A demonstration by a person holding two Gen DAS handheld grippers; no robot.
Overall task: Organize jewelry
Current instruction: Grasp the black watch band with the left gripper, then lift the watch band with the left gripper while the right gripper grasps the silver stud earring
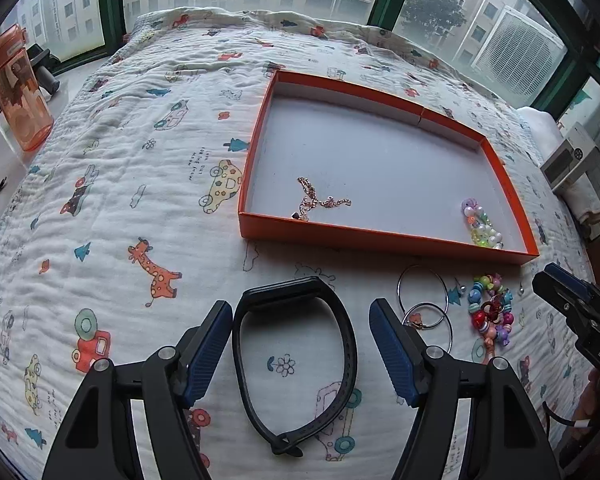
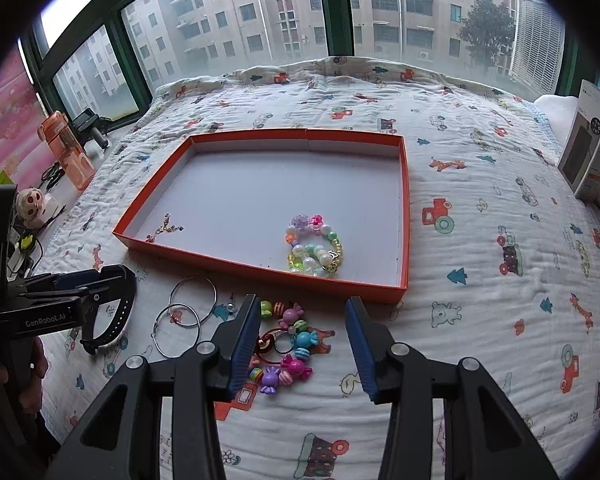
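Both tools are spread apart, holding nothing: left tool (image 1: pixel 300 344) straddles the black band (image 1: pixel 296 360), right tool (image 2: pixel 302 344) the candy-bead bracelet (image 2: pixel 286 344), both lying on the bed beside the orange tray's (image 2: pixel 260 270) near edge, probably next in.

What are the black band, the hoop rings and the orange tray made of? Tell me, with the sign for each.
Black band: likely silicone or rubber, matte; it holds a soft, floppy loop with a strap tail.
Hoop rings: probably metal wire, polished; thin, rigid and glinting silver.
Orange tray: seemingly cardboard, matte orange outside and white inside; thin folded walls with a seam in the far wall.
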